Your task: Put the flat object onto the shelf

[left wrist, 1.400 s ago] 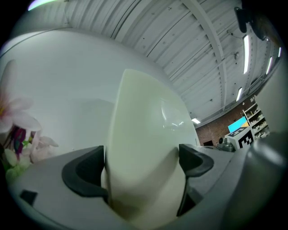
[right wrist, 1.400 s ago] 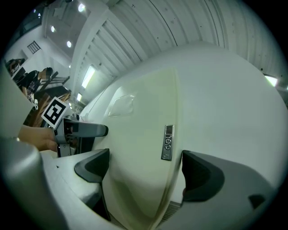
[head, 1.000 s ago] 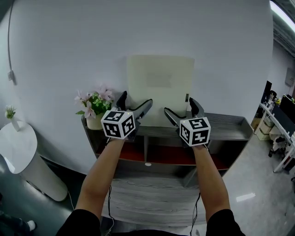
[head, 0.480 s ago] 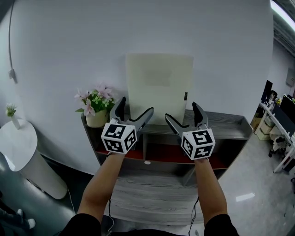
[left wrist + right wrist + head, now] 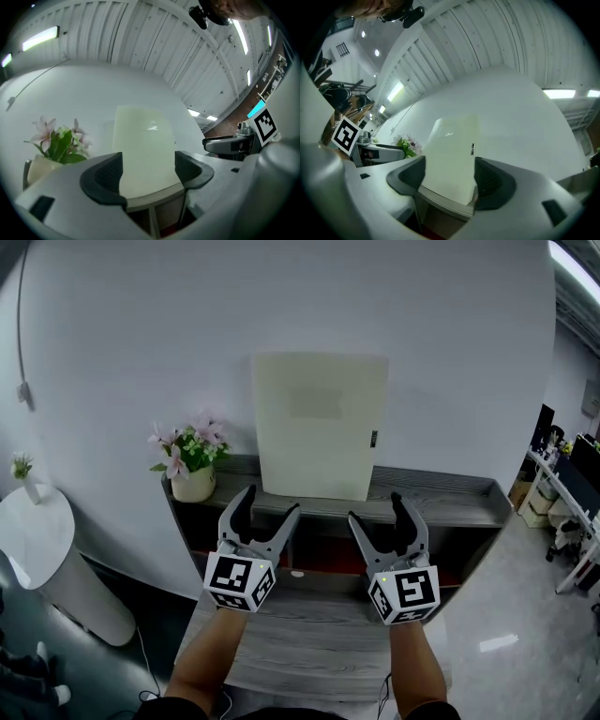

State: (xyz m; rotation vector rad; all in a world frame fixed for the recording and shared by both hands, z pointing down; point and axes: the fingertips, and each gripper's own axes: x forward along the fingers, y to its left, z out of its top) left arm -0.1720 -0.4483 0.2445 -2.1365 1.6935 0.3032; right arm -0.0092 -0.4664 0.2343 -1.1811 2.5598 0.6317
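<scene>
White wall [image 5: 281, 296] across the whole back. Against it, grey wood-grain shelf [image 5: 450, 491], with a raised lip round the top board and red showing in the compartments below. On that top board, near the middle: cream flat object [image 5: 319, 427], upright on its lower edge, back against the wall, a small dark label near its right edge. Far left, well apart from the shelf: round white side table [image 5: 37, 531]. At the left end of the top board, near the flat object: pale pot of pink flowers [image 5: 192, 465]. Nearest of all: left gripper [image 5: 270, 507] and right gripper [image 5: 377, 512], side by side before the shelf, aimed at the flat object but short of it. Jaws of both apart and closing, nothing between the pads, nothing grasped.
</scene>
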